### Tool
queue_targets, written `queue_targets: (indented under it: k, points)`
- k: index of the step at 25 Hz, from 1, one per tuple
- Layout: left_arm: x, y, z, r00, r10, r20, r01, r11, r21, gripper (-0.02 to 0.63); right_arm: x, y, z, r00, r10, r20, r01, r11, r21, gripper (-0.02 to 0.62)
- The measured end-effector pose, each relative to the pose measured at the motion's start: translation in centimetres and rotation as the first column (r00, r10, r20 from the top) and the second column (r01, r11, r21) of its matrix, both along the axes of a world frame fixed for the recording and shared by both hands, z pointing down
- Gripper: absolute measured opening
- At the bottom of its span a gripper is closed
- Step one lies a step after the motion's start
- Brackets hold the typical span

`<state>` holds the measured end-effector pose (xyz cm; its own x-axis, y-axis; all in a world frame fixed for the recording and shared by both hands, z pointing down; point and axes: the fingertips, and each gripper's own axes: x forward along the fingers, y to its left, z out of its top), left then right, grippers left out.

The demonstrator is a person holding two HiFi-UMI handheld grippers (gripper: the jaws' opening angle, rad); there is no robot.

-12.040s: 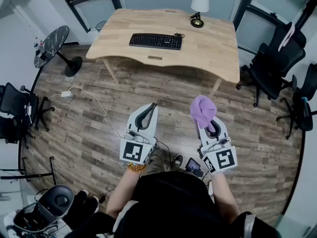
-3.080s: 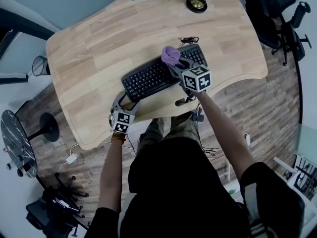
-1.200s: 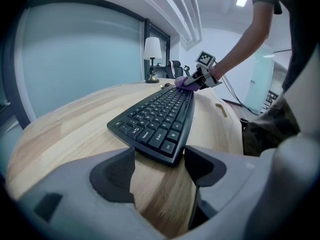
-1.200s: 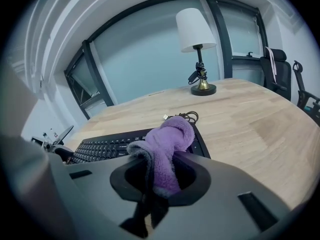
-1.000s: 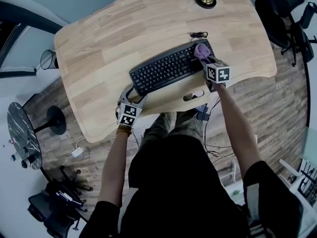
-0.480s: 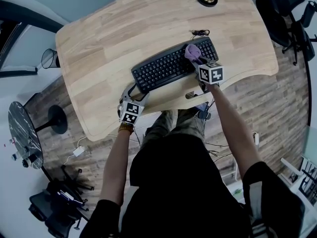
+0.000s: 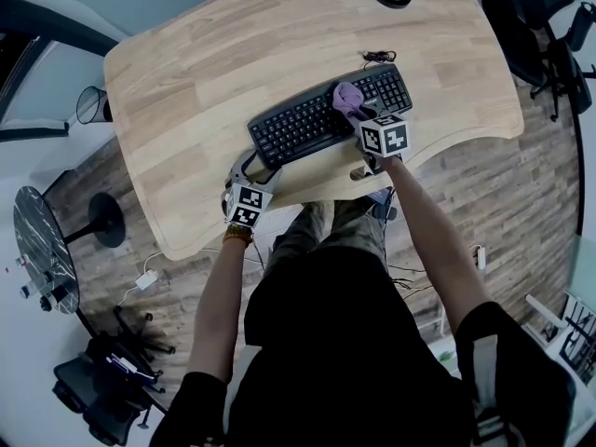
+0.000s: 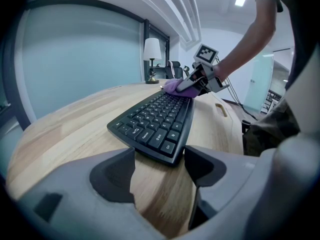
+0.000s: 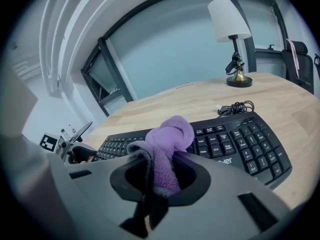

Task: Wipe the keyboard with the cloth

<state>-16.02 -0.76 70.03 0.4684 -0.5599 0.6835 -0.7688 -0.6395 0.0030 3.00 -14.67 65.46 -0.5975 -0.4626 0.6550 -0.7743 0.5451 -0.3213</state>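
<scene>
Purple cloth (image 7: 347,98) rests on the right half of the keyboard (image 7: 298,127) in the head view, and the keyboard's long axis runs left toward the left gripper (image 7: 250,168). Left gripper view: jaws apart and empty, just short of the keyboard's corner. Right gripper view: the right gripper (image 9: 159,176) is clamped on the cloth.

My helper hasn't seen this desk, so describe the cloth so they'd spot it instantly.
On the wooden desk, find the black keyboard near the front edge. The cloth is the bunched wad on its right-hand keys, pinched in the right gripper, and the only purple, fuzzy thing there.
</scene>
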Motion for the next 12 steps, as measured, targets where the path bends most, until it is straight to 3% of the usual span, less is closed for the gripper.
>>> queue_targets:
  k: [12]
  points:
    - [0.1, 0.0, 0.1, 1.000, 0.004, -0.003, -0.004, 1.000, 0.004, 0.324, -3.2, 1.5, 0.1, 0.991, -0.131, -0.024, 0.131, 0.991, 0.005, 0.062]
